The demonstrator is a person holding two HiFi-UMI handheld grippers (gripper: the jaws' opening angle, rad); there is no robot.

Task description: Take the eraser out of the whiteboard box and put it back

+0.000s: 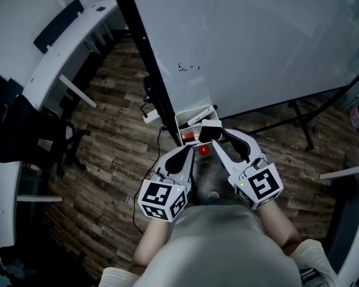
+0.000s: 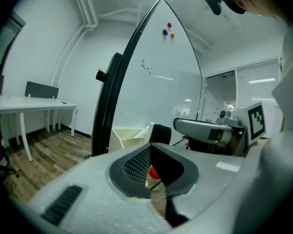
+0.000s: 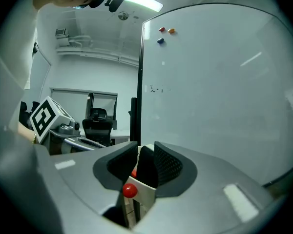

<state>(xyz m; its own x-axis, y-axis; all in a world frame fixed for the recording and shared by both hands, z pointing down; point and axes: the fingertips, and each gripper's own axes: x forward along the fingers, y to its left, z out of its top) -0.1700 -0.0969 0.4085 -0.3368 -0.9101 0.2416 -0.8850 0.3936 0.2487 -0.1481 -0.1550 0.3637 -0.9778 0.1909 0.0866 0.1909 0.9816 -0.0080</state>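
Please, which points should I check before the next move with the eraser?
1. Grip: right gripper shut on eraser: ok.
2. Is the eraser clear of the box: cannot tell.
3. The left gripper is shut, empty and apart from the eraser: ok.
4. The box is upright with its top open: ok.

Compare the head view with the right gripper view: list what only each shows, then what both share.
Only the head view: the marker cube on the right gripper and the stand legs. Only the right gripper view: the ceiling light and three magnets high on the whiteboard. Both: the whiteboard, the left gripper, and the eraser clamped between the right gripper's jaws.
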